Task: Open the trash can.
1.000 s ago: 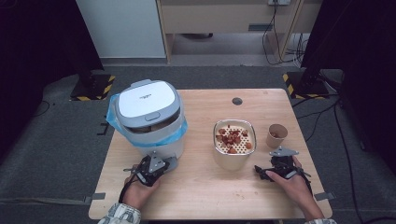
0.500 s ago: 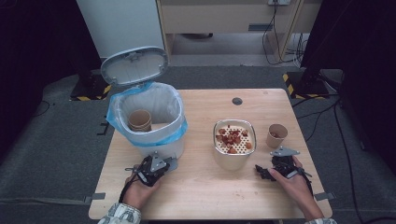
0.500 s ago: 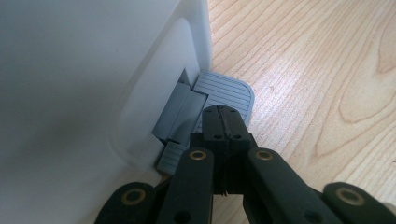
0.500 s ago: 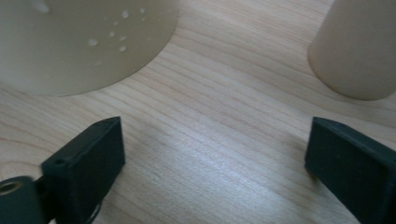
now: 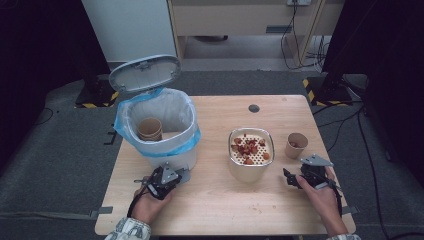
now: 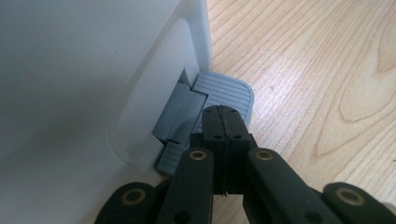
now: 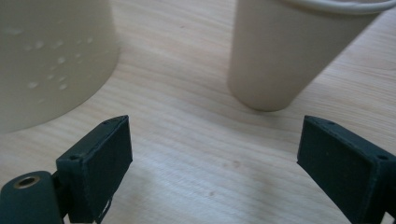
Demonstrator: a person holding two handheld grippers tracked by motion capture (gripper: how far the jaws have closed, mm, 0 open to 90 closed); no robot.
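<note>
White plastic bin [image 5: 162, 132] near the worktop's [image 5: 215, 200] left edge stands lid-up [image 5: 145, 73], the left tool [image 6: 223, 122], jaws pressed together, bearing on its grey pedal [image 6: 225, 91]; inside its blue liner lies a paper cup [image 5: 150, 129]. By the right edge a second paper cup [image 7: 280, 51], scraps in it, seems next: the right tool [image 7: 212, 163], spread and just closing on nothing, faces it beside the metal bowl [image 5: 251, 155] of red scraps.

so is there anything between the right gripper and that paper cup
No. In the right gripper view, bare wooden table lies between the open right gripper and the paper cup.
</note>
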